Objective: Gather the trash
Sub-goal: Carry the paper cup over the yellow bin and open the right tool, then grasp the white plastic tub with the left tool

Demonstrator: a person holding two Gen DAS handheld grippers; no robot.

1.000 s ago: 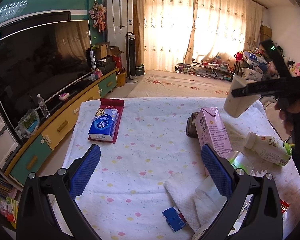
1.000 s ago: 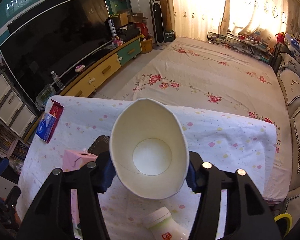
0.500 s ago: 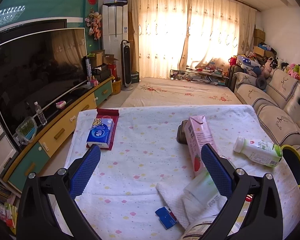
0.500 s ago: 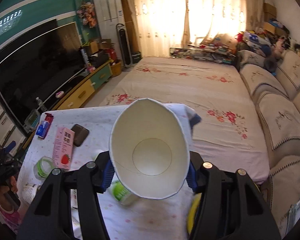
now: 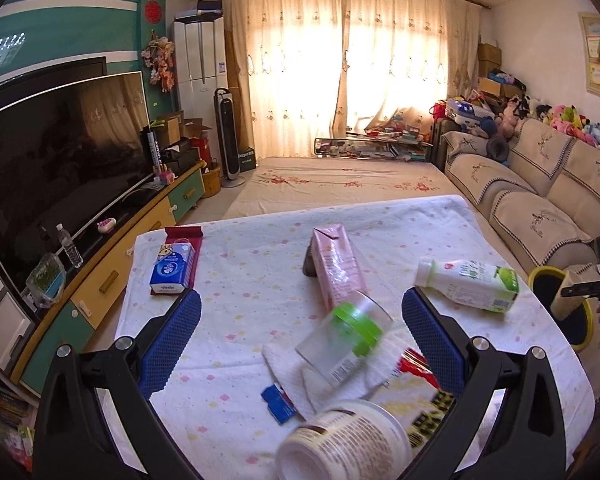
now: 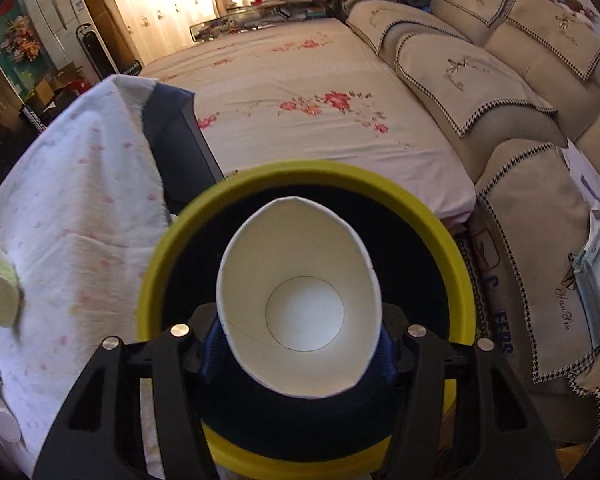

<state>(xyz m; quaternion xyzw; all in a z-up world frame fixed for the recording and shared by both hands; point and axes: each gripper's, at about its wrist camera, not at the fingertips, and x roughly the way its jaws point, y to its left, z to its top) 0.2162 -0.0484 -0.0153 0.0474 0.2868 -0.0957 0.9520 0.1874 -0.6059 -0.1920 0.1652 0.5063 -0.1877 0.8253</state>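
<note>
Right wrist alone shows jaws squeezing paper cup [image 6: 300, 304] over bin [image 6: 304, 176]; left jaws gape.

You have a white paper cup [image 6: 300, 312], empty and squeezed to an oval at the rim, tipped on its side with its mouth facing the right wrist camera, held directly over the dark opening of the yellow-rimmed bin [image 6: 304, 178]. That bin [image 5: 540, 276] stands just beside the table's right edge. On the spotted cloth you will find a pink carton [image 5: 338, 264] lying flat, a white drink bottle with a green label [image 5: 466, 286] on its side near the right edge, a clear jar with a green lid [image 5: 346, 336] tipped over on a white napkin [image 5: 296, 376], a white tub [image 5: 344, 444] lying nearest, a red-and-yellow wrapper [image 5: 424, 404] beside it, and a small blue scrap [image 5: 278, 398].
</note>
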